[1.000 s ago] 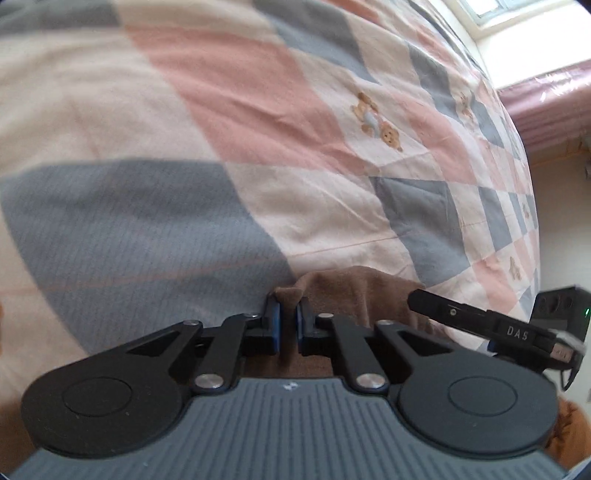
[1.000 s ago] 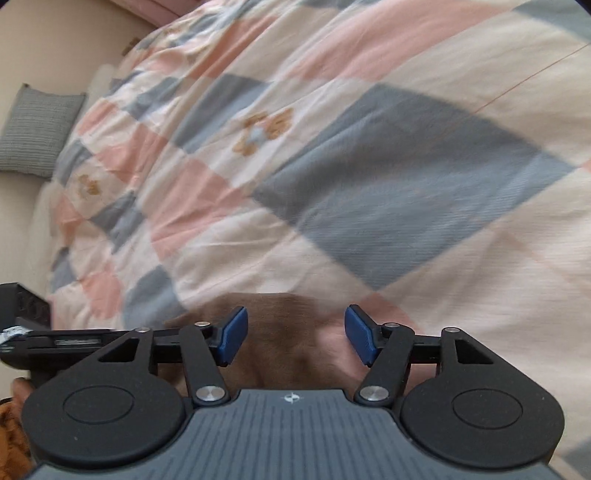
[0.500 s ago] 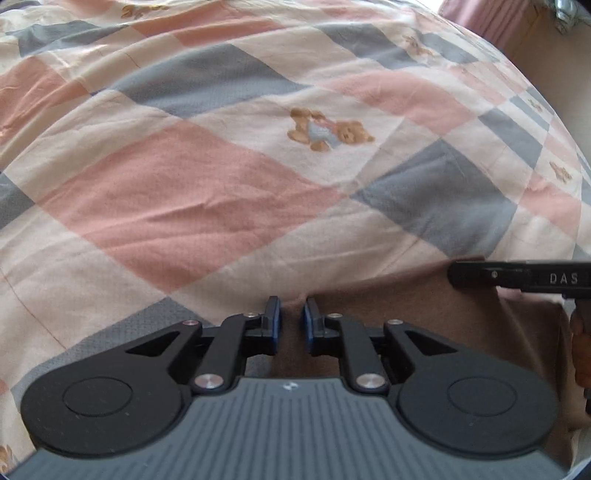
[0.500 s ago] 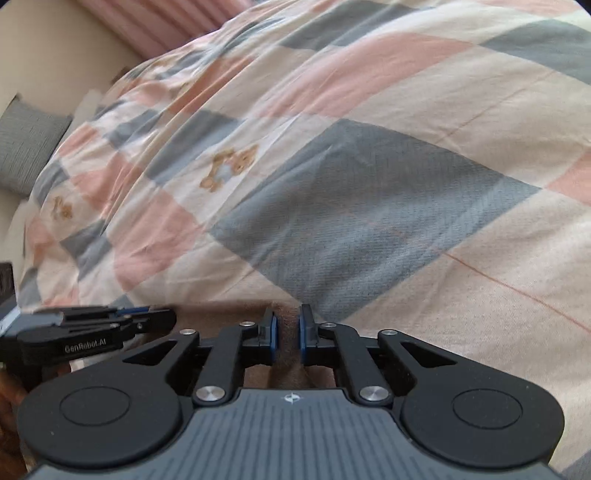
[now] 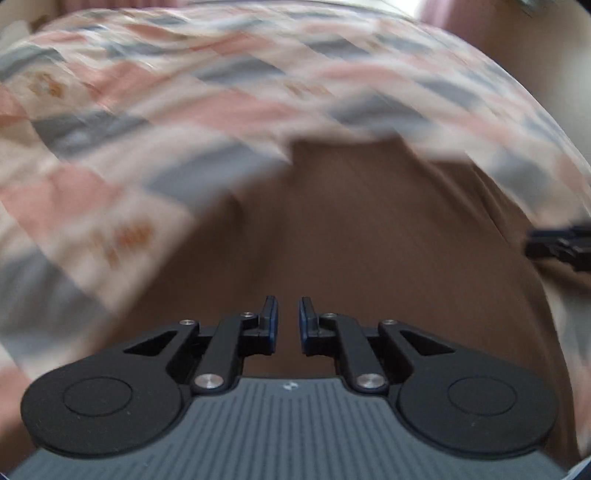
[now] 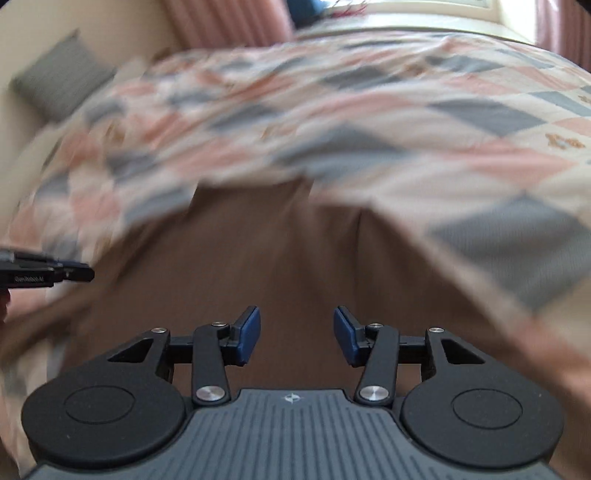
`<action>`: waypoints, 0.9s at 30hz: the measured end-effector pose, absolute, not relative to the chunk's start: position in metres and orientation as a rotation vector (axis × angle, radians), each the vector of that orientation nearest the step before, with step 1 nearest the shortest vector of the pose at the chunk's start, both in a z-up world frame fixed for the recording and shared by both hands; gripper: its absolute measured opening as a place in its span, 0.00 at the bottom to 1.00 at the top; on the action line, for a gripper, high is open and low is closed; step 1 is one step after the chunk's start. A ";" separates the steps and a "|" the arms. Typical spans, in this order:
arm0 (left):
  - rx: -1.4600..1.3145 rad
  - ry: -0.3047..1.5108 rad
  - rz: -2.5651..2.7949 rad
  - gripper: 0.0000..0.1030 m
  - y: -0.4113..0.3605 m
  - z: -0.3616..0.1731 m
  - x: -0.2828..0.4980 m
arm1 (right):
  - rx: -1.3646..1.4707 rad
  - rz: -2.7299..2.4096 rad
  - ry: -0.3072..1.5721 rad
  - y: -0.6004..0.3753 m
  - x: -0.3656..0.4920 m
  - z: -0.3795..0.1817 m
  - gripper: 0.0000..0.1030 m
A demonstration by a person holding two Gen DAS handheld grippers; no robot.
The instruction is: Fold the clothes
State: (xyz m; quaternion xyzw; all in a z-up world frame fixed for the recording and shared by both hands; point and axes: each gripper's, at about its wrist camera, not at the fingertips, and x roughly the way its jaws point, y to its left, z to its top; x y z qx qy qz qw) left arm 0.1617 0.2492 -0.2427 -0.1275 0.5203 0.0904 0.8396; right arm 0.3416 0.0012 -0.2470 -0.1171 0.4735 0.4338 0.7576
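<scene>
Left wrist view: a brown garment [image 5: 369, 229] lies spread on a patchwork quilt [image 5: 147, 122] of pink, grey and cream squares, its far edge a fairly straight line and a lengthwise crease showing near its right side. The scene is smeared by motion blur, so finer detail of the cloth cannot be read.

Above the near part of the cloth hangs the left gripper [image 5: 288, 319], blue pads facing across a narrow gap with nothing between them; brown fabric shows through the gap. At the right edge of this view the tip of the right gripper [image 5: 561, 245] appears over the garment's side.

From the right wrist view the same garment [image 6: 295, 258] runs forward from the camera, a fold line visible right of centre. The right gripper [image 6: 296, 339] stands wide apart and holds nothing. The left gripper [image 6: 48, 275] pokes in from the left. A grey cushion [image 6: 59, 77] and pink curtains [image 6: 229, 22] sit beyond the quilt [image 6: 443, 122].

Judging by the empty grippers over flattened cloth, one fold appears laid down and the hands are between grasps. The next move would call for each gripper to close on an edge or corner and carry it across evenly.
</scene>
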 end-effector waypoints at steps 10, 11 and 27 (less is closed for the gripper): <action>-0.318 1.413 0.211 0.10 0.159 -0.287 -0.003 | -0.563 0.805 1.238 -0.124 0.179 -0.281 0.46; -0.303 1.452 0.213 0.10 0.155 -0.290 -0.018 | -0.544 0.771 1.274 -0.134 0.175 -0.280 0.45; -0.862 1.266 0.442 0.05 0.181 -0.311 -0.083 | 0.084 0.673 1.543 -0.204 0.192 -0.310 0.25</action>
